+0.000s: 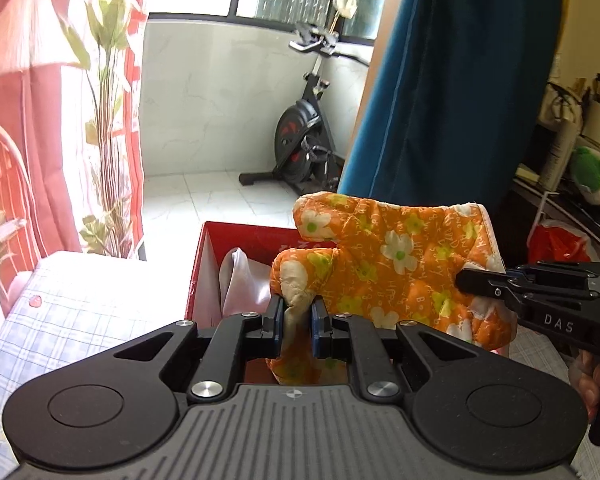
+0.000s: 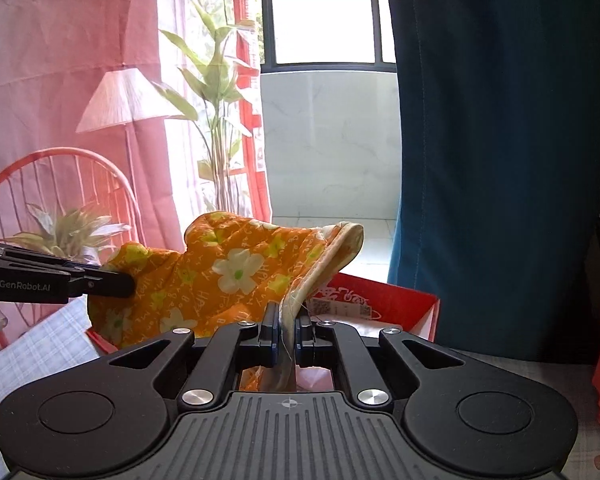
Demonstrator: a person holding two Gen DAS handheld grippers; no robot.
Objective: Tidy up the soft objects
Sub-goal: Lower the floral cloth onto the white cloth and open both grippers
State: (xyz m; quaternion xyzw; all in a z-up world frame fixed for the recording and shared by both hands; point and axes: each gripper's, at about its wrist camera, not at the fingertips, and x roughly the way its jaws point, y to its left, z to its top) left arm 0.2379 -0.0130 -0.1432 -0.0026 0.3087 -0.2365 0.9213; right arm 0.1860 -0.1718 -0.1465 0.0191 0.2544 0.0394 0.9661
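Both grippers pinch the orange floral oven mitt above the red box: left gripper on its thumb end, right gripper on the cuff.

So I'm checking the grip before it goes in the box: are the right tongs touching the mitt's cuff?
Touching. The right wrist view shows the right tongs shut on the mitt's cuff edge, both pads pressing it.
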